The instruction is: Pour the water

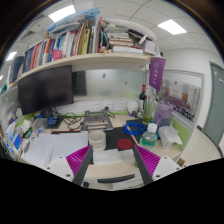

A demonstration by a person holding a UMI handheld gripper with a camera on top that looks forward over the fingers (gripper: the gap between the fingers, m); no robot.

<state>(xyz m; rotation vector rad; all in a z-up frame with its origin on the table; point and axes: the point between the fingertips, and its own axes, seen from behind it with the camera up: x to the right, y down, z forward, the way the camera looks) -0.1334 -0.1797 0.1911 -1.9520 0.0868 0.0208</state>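
Note:
My gripper (112, 166) is open, its magenta pads (79, 157) spread wide over the desk's near edge. Nothing is held. Between the fingers lies a flat white sheet or box (110, 158) on the desk. Just ahead of the fingers stands a white cup (99, 139), with a small round red object (124, 144) to its right. Further right a green-tinted bottle (149, 136) stands by a blue bowl (134, 127). A tall purple bottle (163, 112) is behind them.
A dark monitor (45, 90) stands at the back left under a shelf of books (70, 45). A wire basket (96, 120) sits mid-desk. Papers (45, 150) cover the left side. A white box (170, 135) lies at the right.

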